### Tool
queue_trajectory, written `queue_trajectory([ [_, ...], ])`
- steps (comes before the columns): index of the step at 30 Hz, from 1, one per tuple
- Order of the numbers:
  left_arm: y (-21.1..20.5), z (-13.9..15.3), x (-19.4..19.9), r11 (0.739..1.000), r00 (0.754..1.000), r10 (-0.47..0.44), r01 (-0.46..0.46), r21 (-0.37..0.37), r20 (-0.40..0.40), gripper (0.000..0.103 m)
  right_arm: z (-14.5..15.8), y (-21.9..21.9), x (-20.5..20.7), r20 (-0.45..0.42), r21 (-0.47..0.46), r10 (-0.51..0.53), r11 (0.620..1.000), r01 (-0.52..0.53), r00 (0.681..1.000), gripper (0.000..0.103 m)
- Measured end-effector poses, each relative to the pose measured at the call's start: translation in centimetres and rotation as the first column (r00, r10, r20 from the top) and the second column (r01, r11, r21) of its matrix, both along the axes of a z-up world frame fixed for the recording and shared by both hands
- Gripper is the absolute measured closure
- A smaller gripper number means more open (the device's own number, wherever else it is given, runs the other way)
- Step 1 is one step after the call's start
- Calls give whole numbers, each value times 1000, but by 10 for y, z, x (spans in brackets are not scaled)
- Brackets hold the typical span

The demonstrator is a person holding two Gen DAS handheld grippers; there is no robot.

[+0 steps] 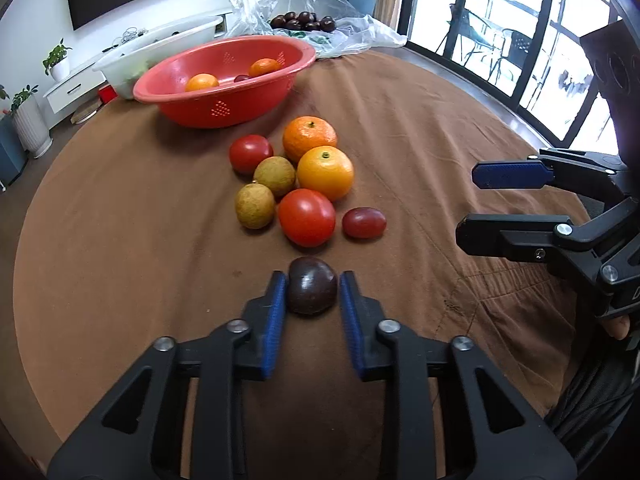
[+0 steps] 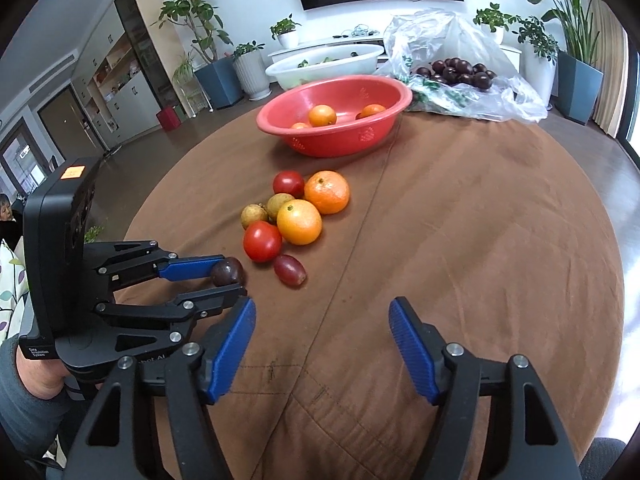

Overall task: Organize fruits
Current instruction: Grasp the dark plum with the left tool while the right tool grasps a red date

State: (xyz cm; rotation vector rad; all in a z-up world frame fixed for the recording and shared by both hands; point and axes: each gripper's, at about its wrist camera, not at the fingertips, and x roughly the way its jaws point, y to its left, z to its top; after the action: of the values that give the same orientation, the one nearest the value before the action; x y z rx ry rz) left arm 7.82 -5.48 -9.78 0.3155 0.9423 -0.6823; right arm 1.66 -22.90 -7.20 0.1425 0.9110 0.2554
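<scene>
My left gripper (image 1: pixel 313 288) has its blue pads around a dark purple plum (image 1: pixel 312 291) on the brown tablecloth; the left pad touches it, the right pad shows a thin gap. The plum also shows in the right wrist view (image 2: pixel 227 272) between the left gripper's fingers (image 2: pixel 188 270). Beyond it lies a cluster: a red grape (image 1: pixel 364 222), two tomatoes (image 1: pixel 307 218) (image 1: pixel 251 153), two longans (image 1: pixel 255 205), two oranges (image 1: pixel 325 173) (image 1: pixel 309 138). A red basin (image 1: pixel 224 76) holds two oranges and a small dark fruit. My right gripper (image 2: pixel 322 340) is open and empty, over bare cloth.
A clear plastic bag (image 1: pixel 296 4) with several dark plums (image 1: pixel 304 21) lies at the table's far edge. A white basin (image 1: pixel 160 48) stands behind the red one. The round table's edge (image 2: pixel 600 240) curves close on the right. Potted plants and a window surround the table.
</scene>
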Motion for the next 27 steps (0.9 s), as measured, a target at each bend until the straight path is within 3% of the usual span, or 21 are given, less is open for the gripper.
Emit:
queue_trajectory([
  [10,8,2,2,999,1000,19,-20,-32,-8,80,-5,20,20,-17,-56,87,995,-88,996,40],
  [27,45,17,-2,988,996,92,-93,-125,-19,80,-22,44,54,-99,-158,256,950,-269,962,64],
])
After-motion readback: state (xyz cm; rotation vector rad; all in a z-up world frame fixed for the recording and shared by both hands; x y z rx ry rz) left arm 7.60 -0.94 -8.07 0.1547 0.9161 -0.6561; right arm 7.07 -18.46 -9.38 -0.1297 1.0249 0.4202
